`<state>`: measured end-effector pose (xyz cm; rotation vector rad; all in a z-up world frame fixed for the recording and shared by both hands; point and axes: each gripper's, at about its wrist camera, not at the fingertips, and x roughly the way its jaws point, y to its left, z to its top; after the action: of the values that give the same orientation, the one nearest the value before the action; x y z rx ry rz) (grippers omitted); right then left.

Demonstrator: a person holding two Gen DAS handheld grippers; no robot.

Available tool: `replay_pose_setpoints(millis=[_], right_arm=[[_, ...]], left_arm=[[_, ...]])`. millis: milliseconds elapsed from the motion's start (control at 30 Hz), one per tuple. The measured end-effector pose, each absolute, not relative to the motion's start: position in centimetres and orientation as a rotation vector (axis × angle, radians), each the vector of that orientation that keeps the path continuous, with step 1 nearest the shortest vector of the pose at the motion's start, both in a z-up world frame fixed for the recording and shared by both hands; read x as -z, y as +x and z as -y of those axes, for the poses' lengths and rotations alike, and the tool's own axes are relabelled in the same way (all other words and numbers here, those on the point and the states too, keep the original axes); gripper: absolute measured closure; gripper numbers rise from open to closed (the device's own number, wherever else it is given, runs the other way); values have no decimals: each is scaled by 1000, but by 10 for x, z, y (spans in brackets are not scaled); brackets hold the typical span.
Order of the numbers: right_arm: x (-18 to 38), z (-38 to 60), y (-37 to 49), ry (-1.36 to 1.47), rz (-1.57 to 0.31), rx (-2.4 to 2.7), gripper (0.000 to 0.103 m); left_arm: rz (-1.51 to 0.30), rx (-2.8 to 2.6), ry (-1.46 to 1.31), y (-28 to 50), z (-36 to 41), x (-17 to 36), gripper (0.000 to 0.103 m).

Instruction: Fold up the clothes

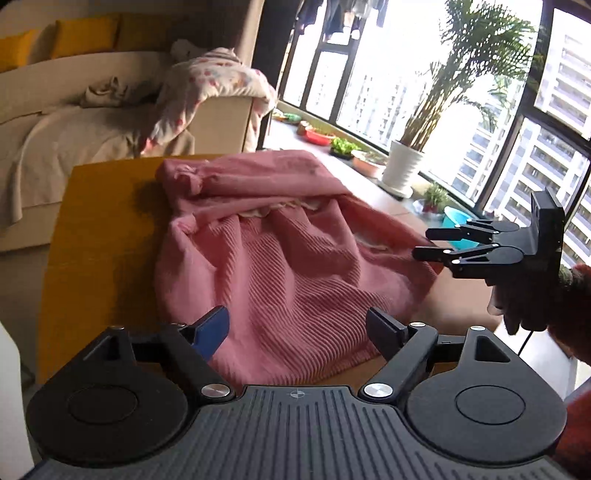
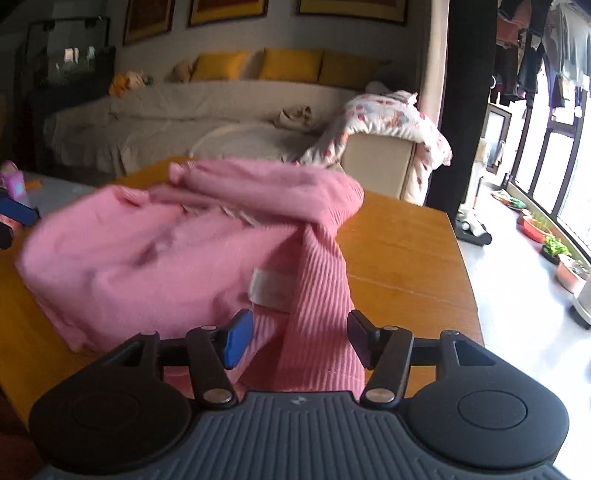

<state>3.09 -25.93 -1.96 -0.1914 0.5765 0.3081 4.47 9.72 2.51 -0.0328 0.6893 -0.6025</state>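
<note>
A wooden worktop (image 1: pixel 99 236) carries a pink ribbed garment (image 1: pixel 280 258), lying bunched and partly folded over itself near the middle. The left tool (image 1: pixel 297 328) hovers at the garment's near edge, jaws wide, nothing gripped. The right tool (image 2: pixel 297 339) stands half open with a fold of pink cloth rising between its fingers, the pads not pressing it.

Windows (image 1: pixel 424 85): tall, dark-framed, flooded with daylight; tower blocks seen outside.
Sill: lined with a palm (image 1: pixel 476 74) in a white pot and small planters.
Sofa (image 2: pixel 207 110): beige, backed by yellow cushions (image 2: pixel 291 64).
Wall: hung with framed pictures (image 2: pixel 225 11).
Floor (image 2: pixel 517 277): pale, brightly lit.
</note>
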Motion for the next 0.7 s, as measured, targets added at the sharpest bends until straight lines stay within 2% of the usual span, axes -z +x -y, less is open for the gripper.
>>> replay_pose_setpoints(millis=[67, 133, 200, 300, 433, 533, 633, 667, 700], right_arm=[[24, 261, 36, -170, -600, -288, 35], [25, 271, 38, -107, -622, -272, 9], [25, 282, 39, -13, -649, -264, 1], [33, 299, 45, 220, -728, -272, 0], [32, 296, 42, 282, -721, -215, 0], [31, 276, 41, 223, -737, -250, 0], [33, 255, 24, 62, -643, -267, 0], [34, 249, 18, 8, -611, -272, 1], [35, 242, 12, -47, -578, -277, 8]], left_arm=[[-679, 642, -5, 47, -78, -25, 16], [-668, 682, 24, 49, -59, -25, 13], [-648, 710, 83, 52, -31, -23, 9], [-633, 670, 188, 57, 7, -17, 8], [-695, 599, 194, 72, 30, -8, 8], [-740, 583, 156, 78, 27, -4, 8], [-775, 569, 146, 81, 23, 1, 8], [-787, 565, 141, 82, 22, 3, 8], [-796, 563, 138, 82, 20, 5, 8]])
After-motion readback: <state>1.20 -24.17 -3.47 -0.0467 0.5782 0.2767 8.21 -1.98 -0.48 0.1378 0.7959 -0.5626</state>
